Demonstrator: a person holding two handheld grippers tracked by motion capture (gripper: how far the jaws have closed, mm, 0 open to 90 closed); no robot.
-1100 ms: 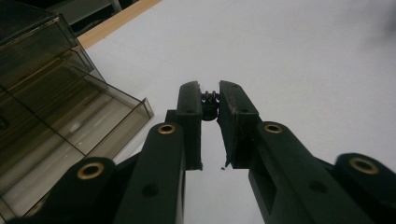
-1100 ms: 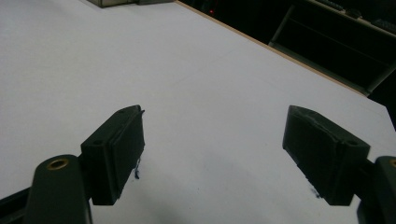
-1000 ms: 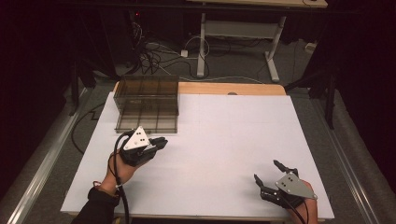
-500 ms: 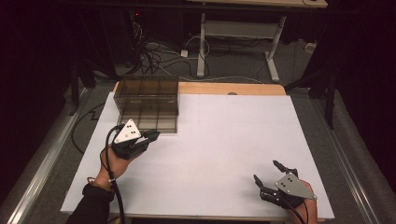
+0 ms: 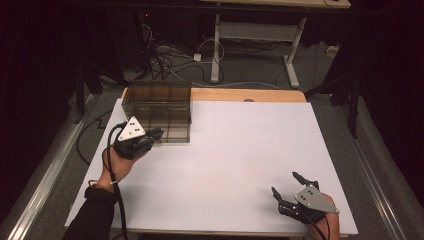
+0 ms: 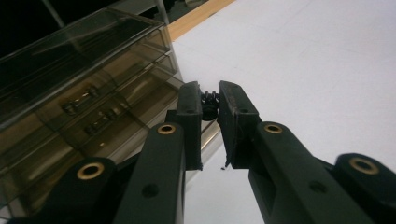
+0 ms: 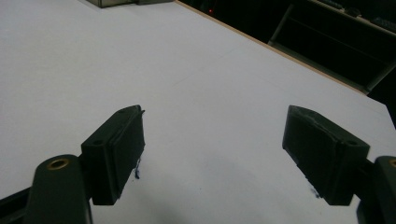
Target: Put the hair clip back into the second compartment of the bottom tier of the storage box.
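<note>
Left gripper (image 5: 152,135) has shifted up to the smoky drawer box (image 5: 160,102) on the white bench (image 5: 240,150). Left gripper view: fingers (image 6: 233,112) nearly closed on a small black knob (image 6: 209,103). Right gripper view: right gripper (image 7: 212,154) fingers wide apart, holding nothing.

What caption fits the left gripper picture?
Left gripper pinches a small black ridged piece beside the smoky clear drawer box on the white table.

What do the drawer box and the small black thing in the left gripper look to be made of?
Drawer box: looks like smoke-tinted clear plastic, glossy; drawers and handles show through its walls, and edges catch light.
Small black thing in the left gripper: dark with a ribbed edge, possibly plastic or rubber; too small to tell.
</note>
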